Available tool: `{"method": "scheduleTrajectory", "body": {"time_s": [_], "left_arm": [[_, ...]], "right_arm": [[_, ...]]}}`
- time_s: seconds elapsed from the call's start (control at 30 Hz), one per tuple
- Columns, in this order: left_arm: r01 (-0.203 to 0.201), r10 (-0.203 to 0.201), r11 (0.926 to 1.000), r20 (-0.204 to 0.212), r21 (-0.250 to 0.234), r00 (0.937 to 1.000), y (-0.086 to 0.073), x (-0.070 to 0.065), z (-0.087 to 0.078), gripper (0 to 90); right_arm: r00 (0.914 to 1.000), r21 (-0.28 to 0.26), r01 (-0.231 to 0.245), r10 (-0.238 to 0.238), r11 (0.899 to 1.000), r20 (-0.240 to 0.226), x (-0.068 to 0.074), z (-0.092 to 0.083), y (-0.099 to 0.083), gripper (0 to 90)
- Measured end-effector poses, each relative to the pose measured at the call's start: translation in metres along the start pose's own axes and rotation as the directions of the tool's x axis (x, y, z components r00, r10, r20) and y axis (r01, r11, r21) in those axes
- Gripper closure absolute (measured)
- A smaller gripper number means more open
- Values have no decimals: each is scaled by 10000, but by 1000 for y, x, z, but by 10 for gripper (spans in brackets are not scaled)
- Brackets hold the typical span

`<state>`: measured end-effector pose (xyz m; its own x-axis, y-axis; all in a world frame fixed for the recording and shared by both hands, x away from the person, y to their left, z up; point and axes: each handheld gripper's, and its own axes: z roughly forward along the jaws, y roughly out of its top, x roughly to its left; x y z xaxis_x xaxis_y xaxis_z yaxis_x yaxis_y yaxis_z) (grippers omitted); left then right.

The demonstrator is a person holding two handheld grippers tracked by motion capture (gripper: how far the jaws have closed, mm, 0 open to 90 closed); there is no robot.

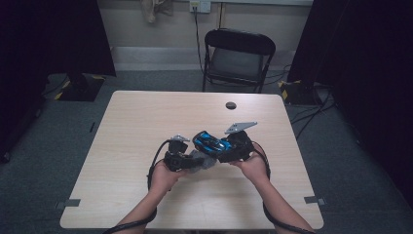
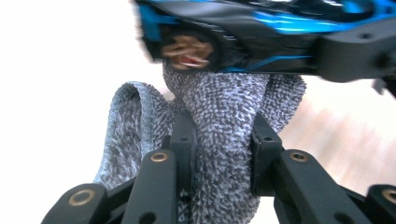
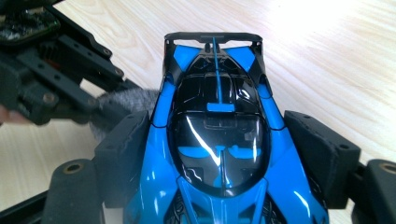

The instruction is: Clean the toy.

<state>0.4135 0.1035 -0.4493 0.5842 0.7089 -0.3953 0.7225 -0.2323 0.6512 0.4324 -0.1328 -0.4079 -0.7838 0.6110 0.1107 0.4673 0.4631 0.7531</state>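
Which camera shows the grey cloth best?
The left gripper view: the grey cloth sits close up, pinched between its jaws under the blue toy car. The high view shows a small patch; the right gripper view a sliver.

Grey cloth [image 2: 219, 140] pinched in left tool [image 2: 219, 163], blue toy car [image 2: 261, 28] (blurred) just above

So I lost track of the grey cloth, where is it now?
In the left gripper view the cloth is pinched between the left gripper fingers, pressed up against the blue toy car above the table's near middle.

One toy car [image 3: 219, 140], one grey cloth [image 2: 224, 121], one table [image 1: 146, 117], one chair [image 1: 238, 56].
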Motion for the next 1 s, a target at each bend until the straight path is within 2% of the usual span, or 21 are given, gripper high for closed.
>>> {"method": "scheduleTrajectory", "body": {"time_s": [0.13, 0.23, 0.3, 0.37, 0.43, 0.63, 0.77, 1.0], "left_arm": [[156, -158, 9998, -238, -99, 9996, 0, 7, -3, 689], [20, -27, 9999, -678, -105, 9977, 1, 14, -6, 688], [89, -96, 9999, -882, -88, 9961, 0, 19, -7, 688], [178, -194, 9997, -1195, -143, 9926, -2, 25, -8, 689], [269, -291, 9995, -1332, -182, 9907, -3, 29, -10, 689], [129, -163, 9997, -1812, -200, 9833, -4, 39, -23, 689], [152, -180, 9998, -2260, -138, 9740, -7, 50, -35, 689], [361, -404, 9991, -2605, -214, 9646, -14, 65, -52, 689]], "right_arm": [[10000, 25, -20, 20, 10000, -24, 0, -2, 1, 253], [10000, -32, -43, 43, 10000, -30, -1, -3, 1, 253], [10000, -34, -48, 48, 10000, 1, -3, -5, 0, 253], [9999, -21, -84, 84, 10000, 129, -4, -6, -1, 253], [9998, -49, -188, 188, 9998, 117, -6, -7, -4, 253], [9990, 45, -319, 317, 9995, 327, -14, -9, -10, 253], [9981, 36, -388, 386, 9992, 474, -19, -11, -14, 253], [9957, 90, -575, 567, 9983, 733, -27, -12, -24, 252]]}}
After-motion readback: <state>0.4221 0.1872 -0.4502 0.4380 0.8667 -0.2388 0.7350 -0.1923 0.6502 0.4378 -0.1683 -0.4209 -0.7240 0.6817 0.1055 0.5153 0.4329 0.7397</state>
